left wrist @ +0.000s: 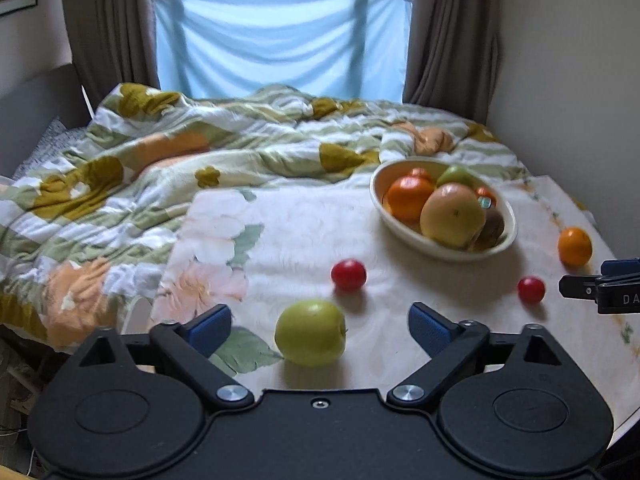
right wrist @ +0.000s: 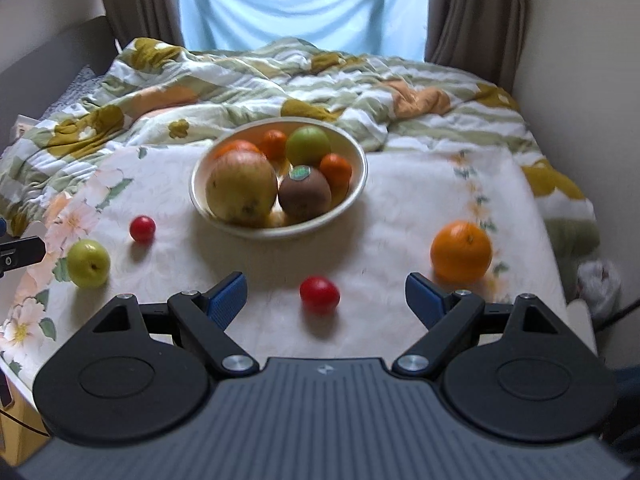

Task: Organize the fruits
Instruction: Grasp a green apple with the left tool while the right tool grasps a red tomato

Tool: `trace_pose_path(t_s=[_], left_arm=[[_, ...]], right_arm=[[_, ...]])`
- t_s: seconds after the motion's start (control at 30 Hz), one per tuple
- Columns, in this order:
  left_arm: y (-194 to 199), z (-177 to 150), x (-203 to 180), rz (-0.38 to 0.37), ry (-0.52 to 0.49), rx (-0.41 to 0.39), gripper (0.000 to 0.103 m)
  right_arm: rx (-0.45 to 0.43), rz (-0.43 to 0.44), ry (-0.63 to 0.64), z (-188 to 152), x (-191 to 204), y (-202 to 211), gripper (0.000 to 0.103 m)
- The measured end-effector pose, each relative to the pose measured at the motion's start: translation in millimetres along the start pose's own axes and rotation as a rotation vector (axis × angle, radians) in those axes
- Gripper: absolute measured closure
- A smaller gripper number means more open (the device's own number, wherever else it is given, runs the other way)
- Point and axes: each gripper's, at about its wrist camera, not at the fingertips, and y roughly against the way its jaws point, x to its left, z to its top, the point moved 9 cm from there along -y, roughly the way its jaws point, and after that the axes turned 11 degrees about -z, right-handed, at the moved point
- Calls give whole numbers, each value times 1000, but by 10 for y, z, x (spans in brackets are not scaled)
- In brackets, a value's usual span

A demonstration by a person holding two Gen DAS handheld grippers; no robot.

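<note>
– How are the grippers set?
– The left gripper [left wrist: 320, 326] is spread around a green apple [left wrist: 310, 332], untouched; the right gripper [right wrist: 326, 298] is spread, a red tomato [right wrist: 319, 294] framed between its fingers.
– And the other fruit?
– A bowl [right wrist: 356, 188] of fruit is seen on the tabletop [right wrist: 400, 208], an orange [right wrist: 461, 251] to its right.

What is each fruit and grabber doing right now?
Green apple: loose on the cloth, between the open left gripper fingers, untouched.
Two red fruits: loose.
Orange: loose.
Bowl: upright, full of fruit.
Right gripper: open, empty.
</note>
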Motion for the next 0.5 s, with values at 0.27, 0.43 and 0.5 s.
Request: trace_pose_path(t_s=[0.27, 0.43, 0.5], left_arm=[[-319, -138, 183, -56, 26, 16, 22], [-459, -173, 252, -73, 39, 30, 29], [-500, -189, 273, -86, 56, 39, 32]], right_arm=[[24, -39, -13, -247, 79, -316, 4], [33, -49, -33, -303, 89, -456, 5], [36, -55, -35, -323, 88, -498, 5]])
